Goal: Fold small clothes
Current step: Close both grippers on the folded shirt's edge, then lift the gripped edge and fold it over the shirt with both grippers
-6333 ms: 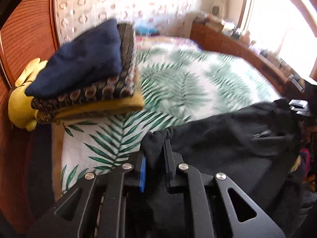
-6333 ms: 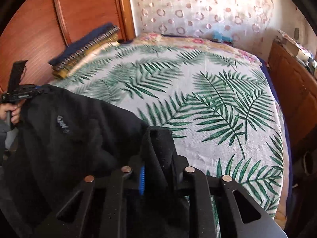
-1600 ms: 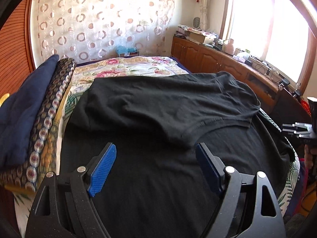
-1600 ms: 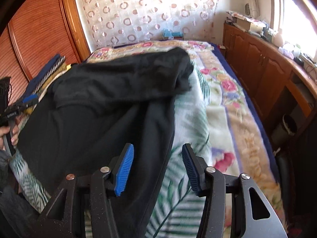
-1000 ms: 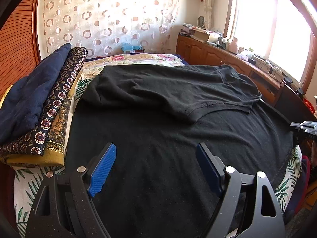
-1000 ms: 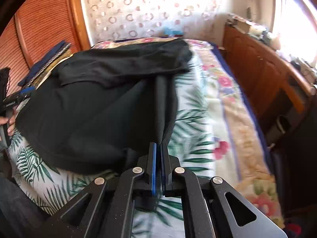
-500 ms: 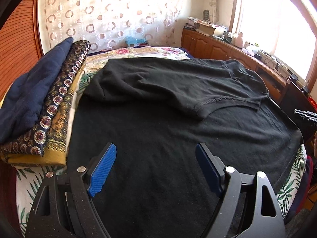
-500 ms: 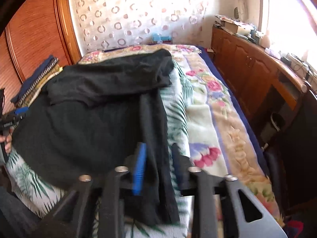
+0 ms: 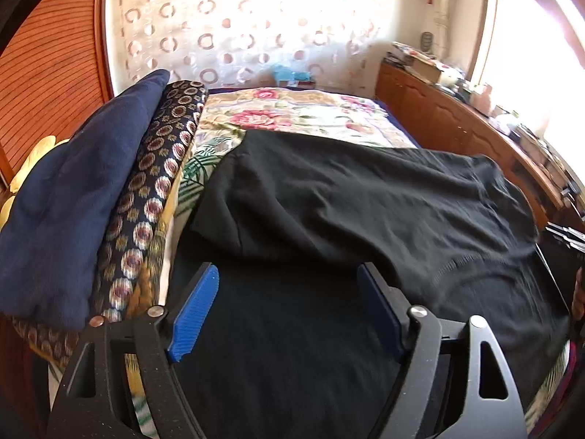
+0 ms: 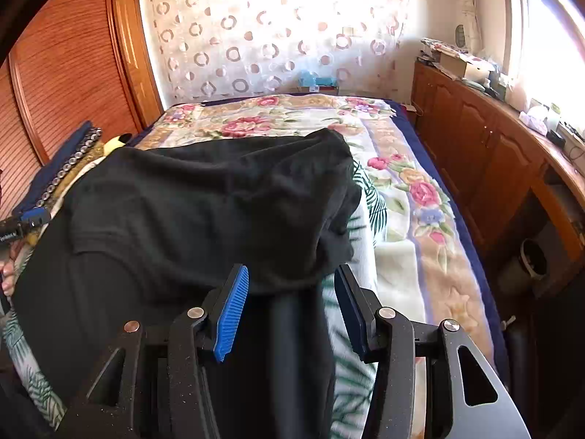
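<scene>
A black T-shirt lies spread across the bed, its far half doubled back over the near half. In the right wrist view the shirt has a folded edge hanging toward the bed's right side. My left gripper is open and empty, hovering just above the near part of the shirt. My right gripper is open over the shirt's right edge, with a strip of black cloth lying between its jaws, not clamped. The left gripper also shows at the left edge of the right wrist view.
A stack of folded clothes, navy on top of patterned and yellow pieces, sits at the bed's left edge by the wooden wardrobe. A floral blanket covers the far bed. A wooden cabinet runs along the right.
My right gripper, shut on the shirt's right edge a second ago, has opened and let the cloth drop. My left gripper stayed open and drifted left and lower toward the folded stack.
</scene>
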`<action>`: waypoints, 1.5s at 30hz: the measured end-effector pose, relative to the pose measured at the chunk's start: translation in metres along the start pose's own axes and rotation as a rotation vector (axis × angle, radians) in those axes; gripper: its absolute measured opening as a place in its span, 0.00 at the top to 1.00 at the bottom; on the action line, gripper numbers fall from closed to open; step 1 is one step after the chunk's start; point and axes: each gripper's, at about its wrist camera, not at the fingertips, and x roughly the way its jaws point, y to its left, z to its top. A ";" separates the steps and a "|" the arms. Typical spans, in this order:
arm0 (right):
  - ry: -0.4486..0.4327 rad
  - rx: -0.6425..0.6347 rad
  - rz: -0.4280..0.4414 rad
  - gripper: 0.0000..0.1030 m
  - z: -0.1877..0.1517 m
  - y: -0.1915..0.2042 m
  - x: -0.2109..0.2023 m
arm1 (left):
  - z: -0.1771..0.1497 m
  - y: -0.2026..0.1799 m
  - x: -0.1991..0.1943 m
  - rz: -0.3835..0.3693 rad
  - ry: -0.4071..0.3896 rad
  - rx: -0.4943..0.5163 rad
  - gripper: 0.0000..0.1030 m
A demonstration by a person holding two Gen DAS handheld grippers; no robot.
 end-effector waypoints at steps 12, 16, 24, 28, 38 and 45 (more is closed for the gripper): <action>0.033 0.004 0.019 0.50 0.022 -0.012 0.020 | 0.015 0.009 0.050 0.075 0.095 -0.066 0.31; 0.041 0.005 0.016 0.50 0.022 -0.012 0.021 | 0.013 0.009 0.052 0.061 0.092 -0.075 0.31; 0.054 0.006 0.012 0.50 0.028 -0.013 0.029 | 0.019 0.018 0.052 0.034 0.077 -0.095 0.75; 0.059 0.004 0.000 0.50 0.029 -0.015 0.032 | 0.019 0.023 0.050 0.032 0.074 -0.094 0.80; 0.106 0.016 -0.006 0.50 0.033 -0.018 0.041 | 0.021 0.018 0.053 0.052 0.076 -0.071 0.80; 0.066 -0.064 0.041 0.91 0.041 -0.007 0.029 | 0.021 0.010 0.042 0.047 0.034 -0.022 0.94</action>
